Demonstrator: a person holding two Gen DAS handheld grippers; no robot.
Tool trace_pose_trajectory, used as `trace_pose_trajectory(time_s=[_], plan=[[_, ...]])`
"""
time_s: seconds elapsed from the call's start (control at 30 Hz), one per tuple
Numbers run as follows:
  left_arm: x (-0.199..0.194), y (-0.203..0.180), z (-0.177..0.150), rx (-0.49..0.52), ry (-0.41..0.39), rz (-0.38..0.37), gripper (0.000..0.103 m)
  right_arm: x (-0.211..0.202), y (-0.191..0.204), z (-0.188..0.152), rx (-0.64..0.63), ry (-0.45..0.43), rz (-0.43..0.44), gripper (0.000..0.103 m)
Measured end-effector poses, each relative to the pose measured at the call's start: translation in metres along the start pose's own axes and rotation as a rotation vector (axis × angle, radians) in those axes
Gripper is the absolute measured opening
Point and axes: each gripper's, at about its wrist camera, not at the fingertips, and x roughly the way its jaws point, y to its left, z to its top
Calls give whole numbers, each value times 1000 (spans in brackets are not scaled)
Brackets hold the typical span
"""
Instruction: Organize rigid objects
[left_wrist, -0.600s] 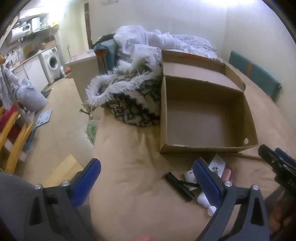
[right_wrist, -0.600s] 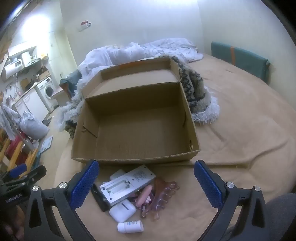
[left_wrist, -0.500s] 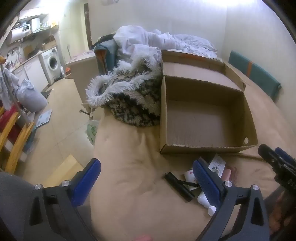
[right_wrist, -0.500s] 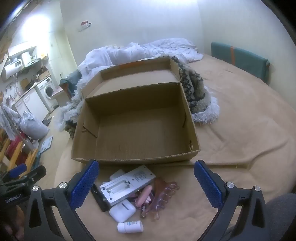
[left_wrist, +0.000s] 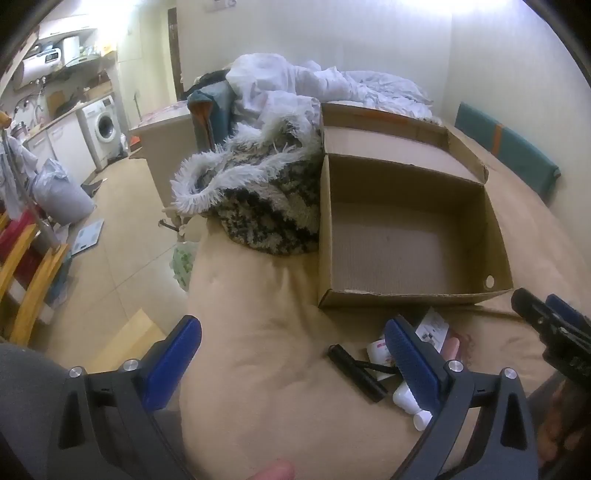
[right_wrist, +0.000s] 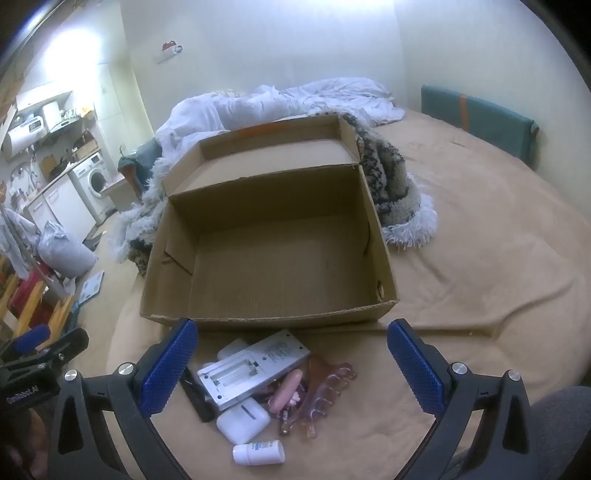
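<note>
Landmark: open brown corrugated cardboard box (right_wrist: 273, 251), empty, on the tan bed cover (right_wrist: 480, 266); lid flap folded back on its far side.

All the small rigid items lie in one loose pile on the cover, just outside the box's near wall, none inside it.

Right gripper (right_wrist: 291, 365): jaws spread wide, nothing between the pads, pitched down. The pile sits directly ahead of it and between the finger lines, so the right hand is my pick as the nearer one.

Left gripper (left_wrist: 291, 362): jaws also spread wide and empty. The pile lies off towards its right finger, partly hidden behind it; bare cover lies ahead of the jaw centre.

Pile, largest down:
- silver-grey flat rectangular device (right_wrist: 253, 369), on top; long axis diagonal, far end pointing at the box's near right corner.
- translucent pink-brown claw hair clip (right_wrist: 325, 387), right of the device, teeth fanned away from the box wall.
- white rounded earbud case (right_wrist: 243, 421), nearer the jaws than the device.
- small white cylindrical bottle (right_wrist: 258, 452), farthest from the box, lying on its side, axis roughly parallel to the near wall.
</note>
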Motion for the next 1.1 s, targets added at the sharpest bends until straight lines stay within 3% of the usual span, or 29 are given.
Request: trace_pose_trajectory(time_s=[1.1], plan=[[3,5,1,-13,7,20,99,6,0,-4,7,16,7,103]])
